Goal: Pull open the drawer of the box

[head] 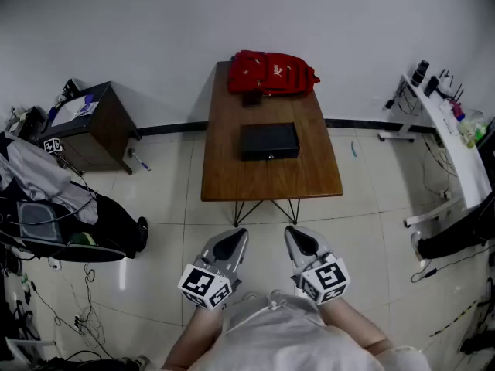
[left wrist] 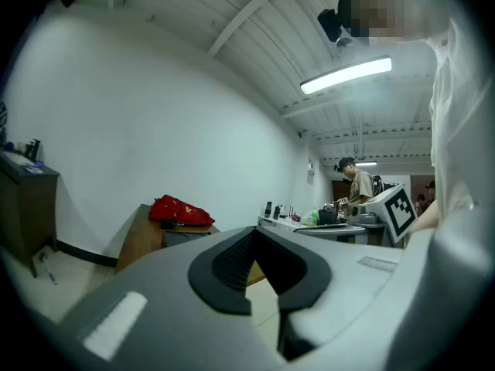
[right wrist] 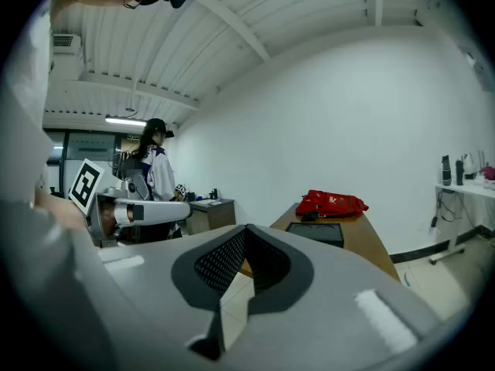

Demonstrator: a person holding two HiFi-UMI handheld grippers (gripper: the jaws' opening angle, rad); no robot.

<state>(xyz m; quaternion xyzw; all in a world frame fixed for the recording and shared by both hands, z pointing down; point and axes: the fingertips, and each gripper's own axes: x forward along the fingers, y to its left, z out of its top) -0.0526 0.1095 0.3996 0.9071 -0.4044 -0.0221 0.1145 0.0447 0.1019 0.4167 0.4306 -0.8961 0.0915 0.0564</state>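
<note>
You haven't started: your left claw and right claw are pressed together, empty, near your body and well apart from the black box mid-counter, whose drawer looks shut.

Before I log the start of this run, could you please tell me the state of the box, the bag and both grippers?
box: drawer shut, untouched.
red bag: lying flat behind the box.
left gripper: jaws shut, empty.
right gripper: jaws shut, empty.
</note>
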